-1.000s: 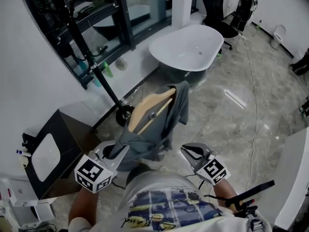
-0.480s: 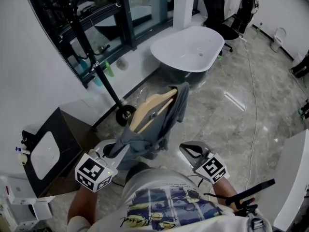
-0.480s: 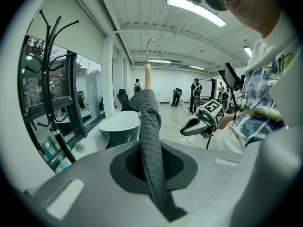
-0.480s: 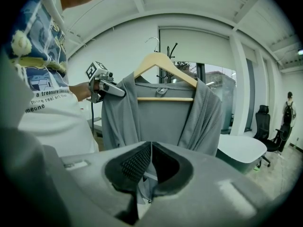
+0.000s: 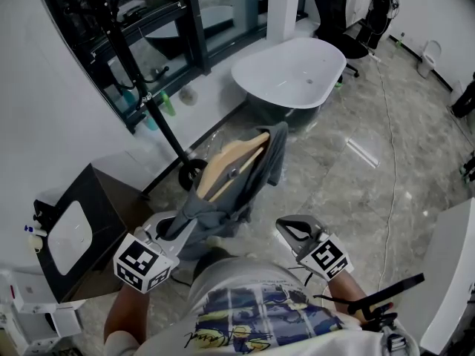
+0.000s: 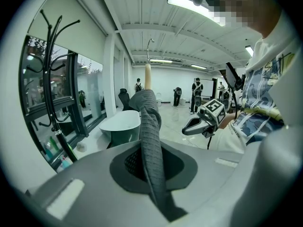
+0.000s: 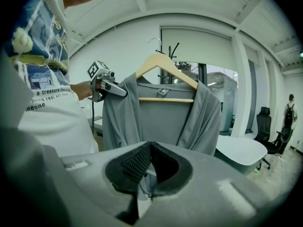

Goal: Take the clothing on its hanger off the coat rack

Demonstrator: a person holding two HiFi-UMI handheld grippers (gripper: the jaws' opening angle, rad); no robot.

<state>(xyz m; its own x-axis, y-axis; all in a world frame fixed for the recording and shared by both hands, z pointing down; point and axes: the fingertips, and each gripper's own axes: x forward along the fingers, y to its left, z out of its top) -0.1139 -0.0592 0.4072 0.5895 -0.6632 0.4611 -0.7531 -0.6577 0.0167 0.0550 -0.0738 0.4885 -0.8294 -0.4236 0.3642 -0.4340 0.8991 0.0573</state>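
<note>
A grey garment point(image 5: 260, 173) hangs on a wooden hanger point(image 5: 231, 160), tilted in the air in front of me and away from the black coat rack point(image 5: 152, 110). My left gripper point(image 5: 178, 228) is shut on a fold of the garment point(image 6: 150, 126), which runs up between its jaws to the hanger's end and hook point(image 6: 149, 42). In the right gripper view the left gripper point(image 7: 118, 91) grips the garment point(image 7: 161, 117) at the shoulder below the hanger point(image 7: 165, 60). My right gripper point(image 5: 282, 227) sits low at the right, shut, holding nothing, apart from the cloth.
A white bathtub point(image 5: 289, 73) stands beyond the garment. A dark cabinet with a white basin point(image 5: 74, 232) is at my left. The rack's round base point(image 5: 193, 175) rests by the window wall. An office chair point(image 5: 330, 10) and standing people point(image 6: 196, 91) are far off.
The garment and hanger have drifted slightly left and nearer to me. Both grippers have barely moved.
</note>
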